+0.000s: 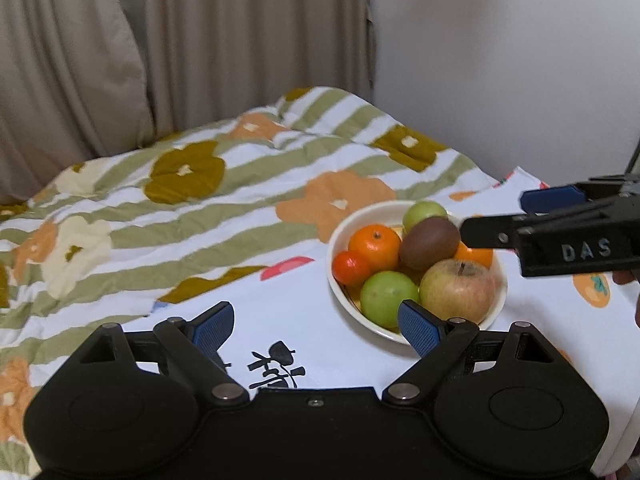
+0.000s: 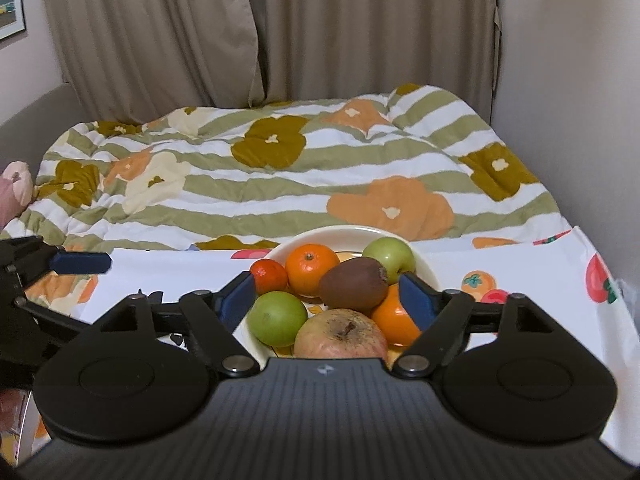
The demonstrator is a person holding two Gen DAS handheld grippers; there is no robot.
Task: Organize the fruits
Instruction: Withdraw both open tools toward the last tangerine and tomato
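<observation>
A cream bowl (image 1: pixel 342 236) (image 2: pixel 348 234) sits on a white printed cloth on the bed. It holds a brown kiwi (image 1: pixel 429 243) (image 2: pixel 354 284) on top, a red-yellow apple (image 1: pixel 458 290) (image 2: pixel 340 338), two green fruits (image 1: pixel 388 298) (image 2: pixel 277 317), oranges (image 1: pixel 374 242) (image 2: pixel 312 274) and a small red-orange fruit (image 1: pixel 351 268) (image 2: pixel 269 275). My left gripper (image 1: pixel 316 330) is open and empty, low over the cloth left of the bowl. My right gripper (image 2: pixel 326 300) is open and empty, hovering over the bowl's near side; in the left wrist view (image 1: pixel 496 220) it sits right of the kiwi.
The white cloth (image 1: pixel 288 312) (image 2: pixel 520 272) with fruit prints lies over a striped floral quilt (image 1: pixel 180 200) (image 2: pixel 280 184). Beige curtains (image 2: pixel 280 32) and a white wall (image 1: pixel 500 60) stand behind the bed. A pink soft toy (image 2: pixel 14 186) lies at the far left.
</observation>
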